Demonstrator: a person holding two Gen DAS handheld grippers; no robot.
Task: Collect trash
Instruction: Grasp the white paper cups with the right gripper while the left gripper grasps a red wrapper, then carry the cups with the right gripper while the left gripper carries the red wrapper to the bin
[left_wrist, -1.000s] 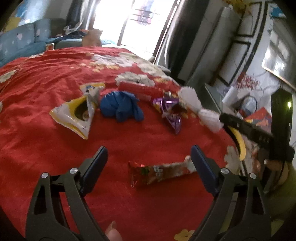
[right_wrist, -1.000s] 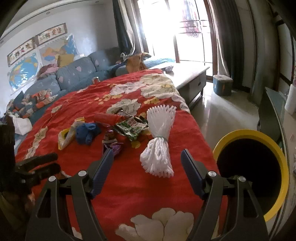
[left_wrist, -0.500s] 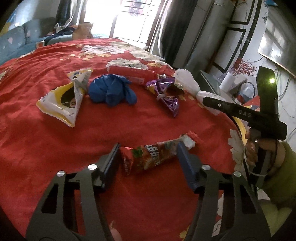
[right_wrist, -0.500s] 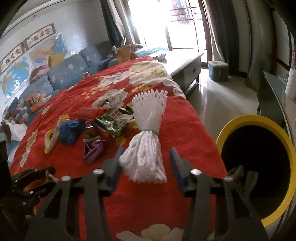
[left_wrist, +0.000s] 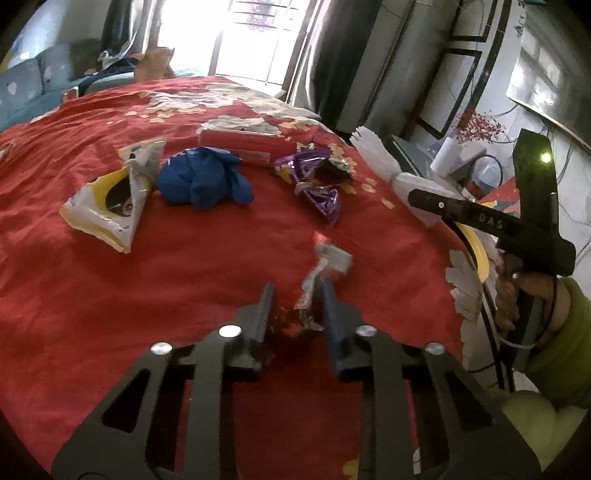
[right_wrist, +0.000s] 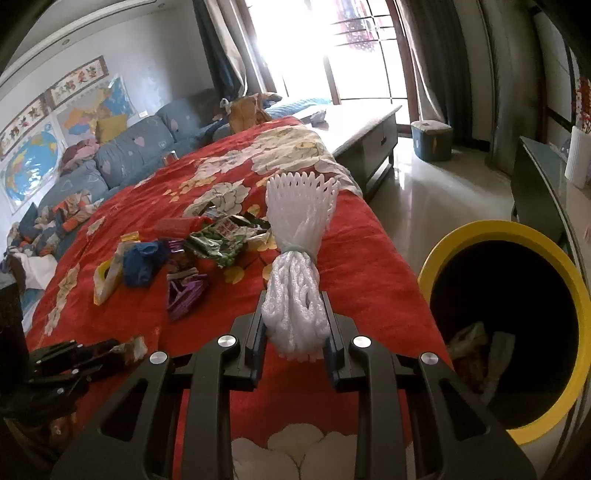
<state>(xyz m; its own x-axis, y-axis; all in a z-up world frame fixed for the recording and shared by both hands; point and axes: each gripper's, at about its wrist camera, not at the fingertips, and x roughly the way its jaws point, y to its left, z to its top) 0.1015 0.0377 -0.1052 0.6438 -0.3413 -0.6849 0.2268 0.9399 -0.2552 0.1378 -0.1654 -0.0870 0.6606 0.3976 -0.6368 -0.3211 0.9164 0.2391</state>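
Both claws closed, wrapper (left_wrist: 325, 266), foam net (right_wrist: 295, 295) gripped

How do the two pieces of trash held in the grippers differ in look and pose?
The white foam net in the right gripper is bulky, mesh-textured and tied at its waist; the snack wrapper in the left gripper is thin, printed and crumpled. The net lies along the red cover, fanning out beyond the jaws; the wrapper sticks up, blurred. Both are pinched between jaws that have just been closing.
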